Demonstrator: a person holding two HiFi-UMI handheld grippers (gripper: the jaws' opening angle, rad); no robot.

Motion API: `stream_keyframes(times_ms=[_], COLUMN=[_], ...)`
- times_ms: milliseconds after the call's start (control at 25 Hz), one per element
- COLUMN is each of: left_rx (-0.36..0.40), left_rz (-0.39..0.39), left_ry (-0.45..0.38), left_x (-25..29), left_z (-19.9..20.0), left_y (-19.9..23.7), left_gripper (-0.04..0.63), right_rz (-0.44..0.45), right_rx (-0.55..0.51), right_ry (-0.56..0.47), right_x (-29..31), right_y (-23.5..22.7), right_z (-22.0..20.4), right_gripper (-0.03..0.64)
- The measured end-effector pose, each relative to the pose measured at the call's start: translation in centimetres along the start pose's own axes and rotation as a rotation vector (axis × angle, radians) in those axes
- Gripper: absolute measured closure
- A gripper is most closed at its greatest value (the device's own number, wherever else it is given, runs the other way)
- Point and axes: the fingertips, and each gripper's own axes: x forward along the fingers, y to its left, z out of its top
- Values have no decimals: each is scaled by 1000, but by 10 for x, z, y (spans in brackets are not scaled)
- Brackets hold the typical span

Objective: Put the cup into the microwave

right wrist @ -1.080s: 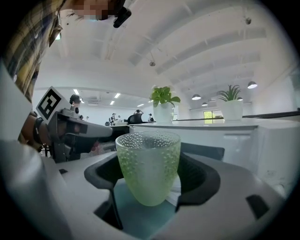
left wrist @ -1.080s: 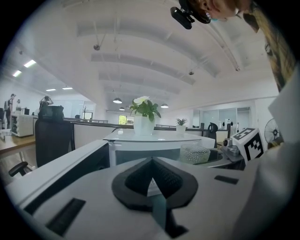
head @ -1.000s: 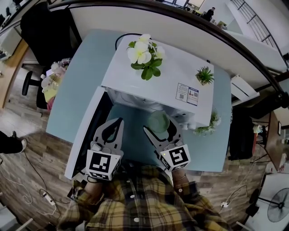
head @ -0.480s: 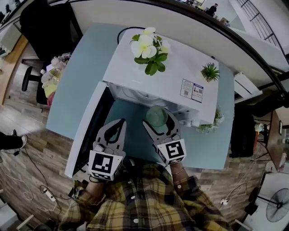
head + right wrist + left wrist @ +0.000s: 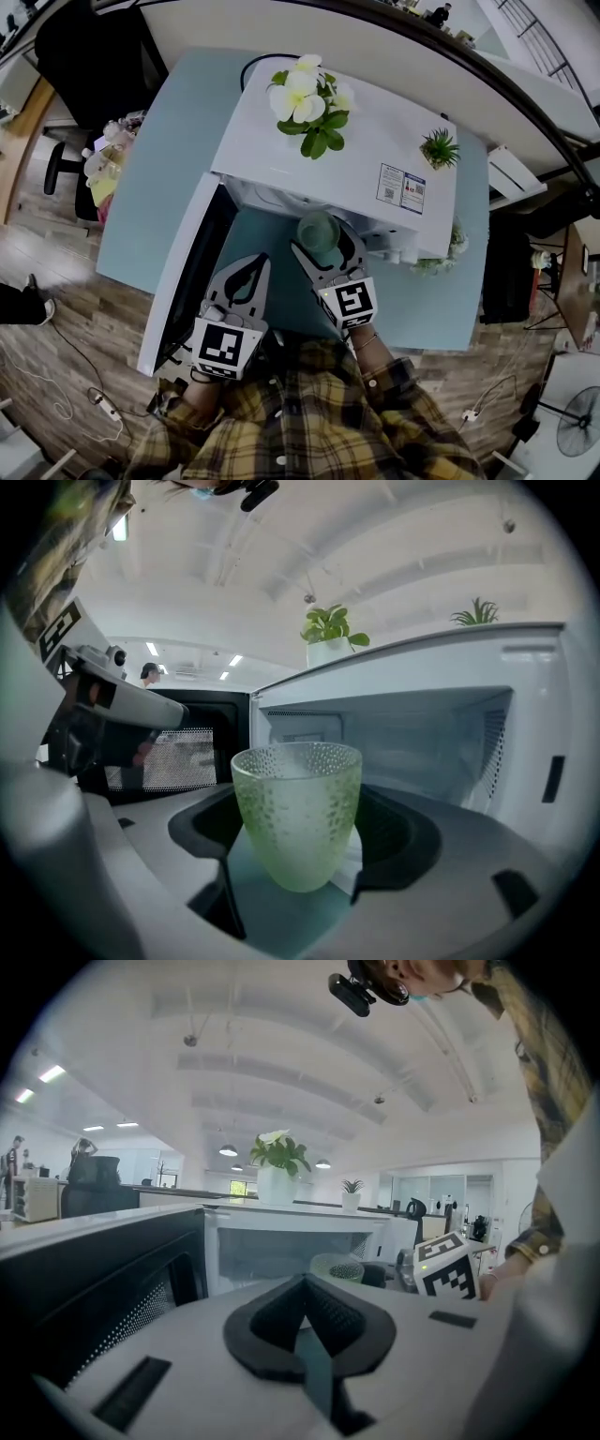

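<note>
A dimpled pale-green cup [image 5: 318, 231] is gripped upright in my right gripper [image 5: 323, 246], just before the open front of the white microwave [image 5: 356, 131]. In the right gripper view the cup [image 5: 298, 808] stands between the jaws of that gripper [image 5: 298, 841], with the lit, empty cavity [image 5: 412, 747] right behind it. The microwave door [image 5: 183, 272] is swung out to the left. My left gripper [image 5: 249, 272] hangs beside the door, shut and holding nothing. From the left gripper view [image 5: 305, 1314] I see the cup's rim [image 5: 336, 1267] and the cavity [image 5: 281, 1251] ahead.
A potted plant with white flowers [image 5: 305, 89] and a small green plant [image 5: 439, 148] stand on the microwave top. The microwave sits on a light blue table [image 5: 150, 187]; another small plant [image 5: 441, 255] is at its right, flowers [image 5: 103, 164] at the table's left edge. Cables lie on the wooden floor [image 5: 66, 375].
My right gripper has carried the cup forward, closer to the microwave's opening. The left gripper has drifted slightly back toward me and stays shut.
</note>
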Motion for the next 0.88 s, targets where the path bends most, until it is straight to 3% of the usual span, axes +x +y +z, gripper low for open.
stream_keyframes(times_ms=[520,880], left_rx=[-9,-9], left_rz=[-8,-5], left_ry=[2,3], left_x=[5,5], left_z=[-3,-3], left_y=[-3,-5], left_gripper=[606,606], right_rz=[-19,-56], right_rx=[76,33], right_ry=[3,5], right_x=[36,48], right_y=[-15,-21], right_z=[-16,-17], right_gripper=[249,249])
